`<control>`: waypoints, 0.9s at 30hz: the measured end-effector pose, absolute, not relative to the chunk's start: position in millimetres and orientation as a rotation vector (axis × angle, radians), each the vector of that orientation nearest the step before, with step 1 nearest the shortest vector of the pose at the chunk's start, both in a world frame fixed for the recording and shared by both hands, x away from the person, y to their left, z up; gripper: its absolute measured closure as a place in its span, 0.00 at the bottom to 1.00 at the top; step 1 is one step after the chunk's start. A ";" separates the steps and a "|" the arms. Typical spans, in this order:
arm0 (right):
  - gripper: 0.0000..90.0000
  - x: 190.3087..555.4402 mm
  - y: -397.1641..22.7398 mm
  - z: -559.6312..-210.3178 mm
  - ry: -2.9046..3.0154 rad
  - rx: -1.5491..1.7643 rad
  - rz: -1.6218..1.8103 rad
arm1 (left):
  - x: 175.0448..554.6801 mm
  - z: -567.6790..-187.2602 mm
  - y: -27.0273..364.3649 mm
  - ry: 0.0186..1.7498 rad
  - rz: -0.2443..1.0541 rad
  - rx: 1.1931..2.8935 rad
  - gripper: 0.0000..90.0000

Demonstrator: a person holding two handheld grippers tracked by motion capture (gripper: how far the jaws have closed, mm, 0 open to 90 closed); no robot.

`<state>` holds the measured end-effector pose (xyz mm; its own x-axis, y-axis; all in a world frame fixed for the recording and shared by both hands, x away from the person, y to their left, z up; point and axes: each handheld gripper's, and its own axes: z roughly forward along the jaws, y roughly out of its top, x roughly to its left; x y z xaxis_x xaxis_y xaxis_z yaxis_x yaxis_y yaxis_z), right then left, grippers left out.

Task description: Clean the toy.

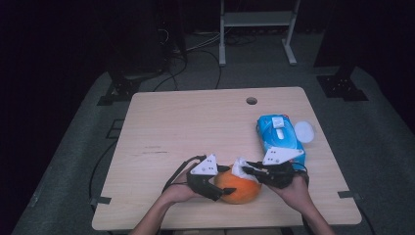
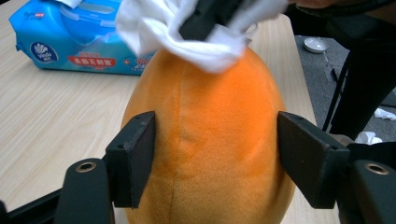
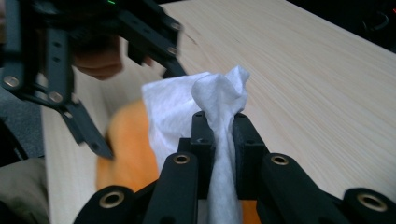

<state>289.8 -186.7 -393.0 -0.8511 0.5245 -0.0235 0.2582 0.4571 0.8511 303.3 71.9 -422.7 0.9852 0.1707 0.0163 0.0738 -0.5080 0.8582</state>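
Observation:
An orange plush fruit (image 1: pixel 241 190) lies near the table's front edge. My left gripper (image 1: pixel 222 183) comes at it from the left, and both pads (image 2: pixel 135 158) press into its sides, so it is shut on it. A white wipe (image 1: pixel 239 168) rests on top of the fruit's far end. My right gripper (image 1: pixel 247 170) reaches in from the right, shut on that wipe. In the right gripper view the wipe (image 3: pixel 219 107) stands bunched up between the two jaws. In the left gripper view the wipe (image 2: pixel 187 32) drapes over the top of the fruit (image 2: pixel 210 140).
A blue pack of wet wipes (image 1: pixel 280 134) lies right of centre on the light wooden table (image 1: pixel 195 127), with a white round lid (image 1: pixel 304 130) beside it. A cable hole (image 1: pixel 251 101) sits near the far edge. The left half of the table is bare wood.

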 end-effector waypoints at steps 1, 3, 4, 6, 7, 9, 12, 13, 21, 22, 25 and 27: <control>0.89 292.7 -192.2 -394.7 2.428 0.695 1.337 | 303.4 -422.9 72.2 0.168 0.119 2.105 0.34; 0.89 296.7 -203.0 -397.5 2.421 0.751 1.329 | 303.8 -423.3 72.6 0.165 0.113 2.103 0.35; 0.89 298.0 -206.9 -398.5 2.419 0.768 1.321 | 304.1 -423.4 72.9 0.162 0.110 2.103 0.35; 0.89 299.2 -211.6 -399.4 2.415 0.788 1.316 | 304.3 -423.9 73.4 0.160 0.107 2.104 0.35; 0.89 299.3 -212.4 -399.6 2.416 0.789 1.311 | 304.3 -424.1 73.7 0.158 0.107 2.106 0.35; 0.89 299.4 -213.2 -399.8 2.415 0.786 1.301 | 304.4 -424.3 74.1 0.160 0.103 2.109 0.35; 0.89 300.8 -217.8 -401.1 2.411 0.807 1.300 | 305.8 -425.1 76.1 0.172 0.095 2.111 0.36; 0.89 301.1 -220.3 -401.5 2.409 0.824 1.298 | 306.5 -425.6 77.1 0.174 0.095 2.112 0.36; 0.89 300.3 -222.9 -400.7 2.407 0.828 1.291 | 309.9 -427.4 81.6 0.200 0.092 2.116 0.35; 0.89 299.4 -221.2 -398.8 2.404 0.818 1.300 | 309.7 -427.2 80.8 0.201 0.092 2.115 0.34; 0.89 296.3 -217.2 -393.8 2.403 0.789 1.363 | 309.4 -426.8 79.3 0.202 0.096 2.116 0.34; 0.89 293.1 -211.8 -390.2 2.406 0.757 1.390 | 308.5 -426.6 76.2 0.206 0.103 2.106 0.34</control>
